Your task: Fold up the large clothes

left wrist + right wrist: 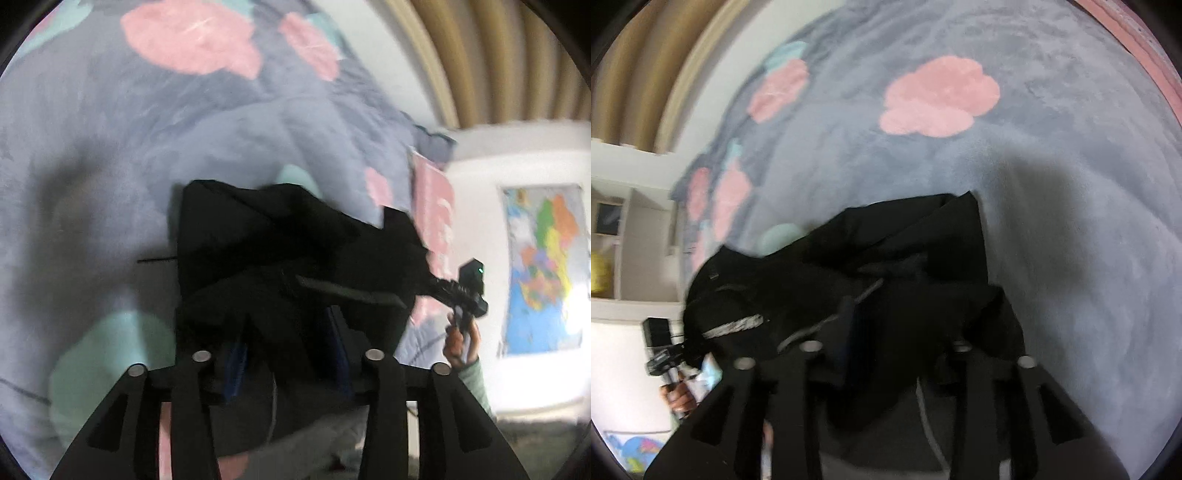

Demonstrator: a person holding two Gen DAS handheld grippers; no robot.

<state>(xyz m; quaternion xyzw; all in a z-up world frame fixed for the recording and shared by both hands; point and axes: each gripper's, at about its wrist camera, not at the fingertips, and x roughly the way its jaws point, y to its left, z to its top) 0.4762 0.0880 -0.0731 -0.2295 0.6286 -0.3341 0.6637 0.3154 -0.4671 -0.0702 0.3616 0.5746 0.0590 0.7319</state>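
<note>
Garment, one, black, bunched over your blanket, strung between two claws: your left gripper and right gripper each clamped on its near edge.

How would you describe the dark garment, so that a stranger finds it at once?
Start from the grey-blue blanket with pink and mint cloud shapes that fills both views. On its near part sits the black garment, bunched and partly lifted. It is the only dark, plain thing on that pastel surface.
</note>
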